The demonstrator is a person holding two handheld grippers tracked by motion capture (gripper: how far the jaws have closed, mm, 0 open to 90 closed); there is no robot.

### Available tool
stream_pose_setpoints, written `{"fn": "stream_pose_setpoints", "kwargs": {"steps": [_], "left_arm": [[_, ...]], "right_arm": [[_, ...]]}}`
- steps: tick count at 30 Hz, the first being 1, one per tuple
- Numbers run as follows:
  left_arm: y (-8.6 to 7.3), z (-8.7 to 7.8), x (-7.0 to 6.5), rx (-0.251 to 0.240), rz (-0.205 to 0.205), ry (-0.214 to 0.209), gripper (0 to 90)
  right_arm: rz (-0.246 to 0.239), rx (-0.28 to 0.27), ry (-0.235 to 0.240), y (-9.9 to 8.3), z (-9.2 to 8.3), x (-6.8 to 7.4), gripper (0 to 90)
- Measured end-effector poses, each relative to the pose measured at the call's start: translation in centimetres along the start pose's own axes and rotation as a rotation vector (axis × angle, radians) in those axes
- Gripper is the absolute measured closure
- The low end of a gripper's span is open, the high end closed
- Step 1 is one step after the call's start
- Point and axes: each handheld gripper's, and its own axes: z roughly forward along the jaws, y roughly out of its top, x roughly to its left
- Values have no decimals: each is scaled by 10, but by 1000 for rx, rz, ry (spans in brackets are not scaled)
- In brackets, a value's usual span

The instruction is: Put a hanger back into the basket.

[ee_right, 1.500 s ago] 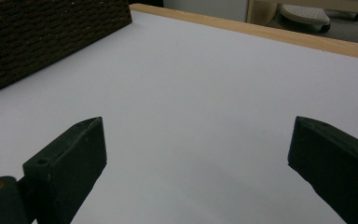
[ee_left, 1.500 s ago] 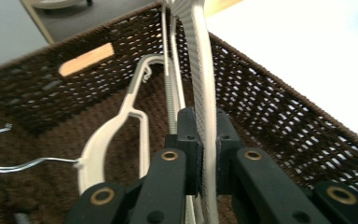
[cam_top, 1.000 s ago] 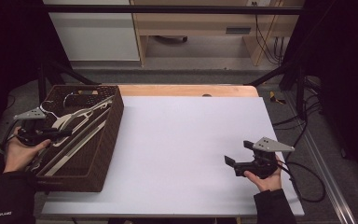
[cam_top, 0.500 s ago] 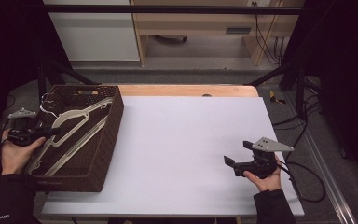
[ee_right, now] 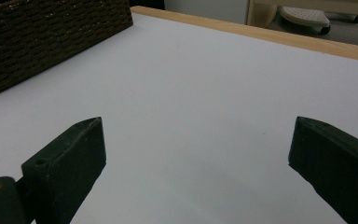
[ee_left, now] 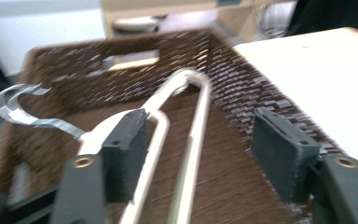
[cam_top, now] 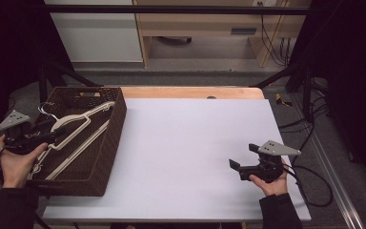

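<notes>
Two white plastic hangers (cam_top: 78, 121) with metal hooks lie in a dark brown wicker basket (cam_top: 119, 119) on the table's left side. My left gripper (cam_top: 52, 134) is held at the basket's left rim, pointing in over the hangers. Its jaws have just been opening. In the left gripper view the left gripper (ee_left: 200, 135) is open, and a hanger's white arm (ee_left: 198, 116) runs beneath the gap, loose, close beside the left pad (ee_left: 126, 149). My right gripper (cam_top: 243, 156) rests open on the white tabletop at the right, with nothing between its jaws (ee_right: 196, 140).
The white table (cam_top: 190, 143) stretches between basket and right gripper, with a wooden strip (cam_top: 190, 92) along its far edge. The basket wall (ee_right: 51, 37) stands at the far left in the right gripper view. Cables (cam_top: 310, 181) trail off the right edge.
The left gripper has drawn back to the left, toward the basket's rim, and opened. The hanger it gripped now lies loose in the basket. The right gripper has not moved.
</notes>
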Motion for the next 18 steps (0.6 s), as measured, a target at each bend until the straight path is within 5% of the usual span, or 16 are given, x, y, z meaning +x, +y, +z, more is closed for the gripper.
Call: {"fn": "stream_pose_setpoints", "kwargs": {"steps": [3, 8, 13, 18], "left_arm": [[5, -1, -26, -37, 38, -58, 250], [7, 1, -52, -76, 42, -128, 130], [2, 7, -89, -104, 57, -223, 89], [-7, 12, -106, -99, 75, -268, 84]], "right_arm": [[-3, -1, 3, 0, -1, 0, 38], [-6, -18, 2, 0, -2, 0, 34], [-1, -36, -4, 1, -4, -1, 27], [-1, -45, -5, 1, -8, -1, 22]]}}
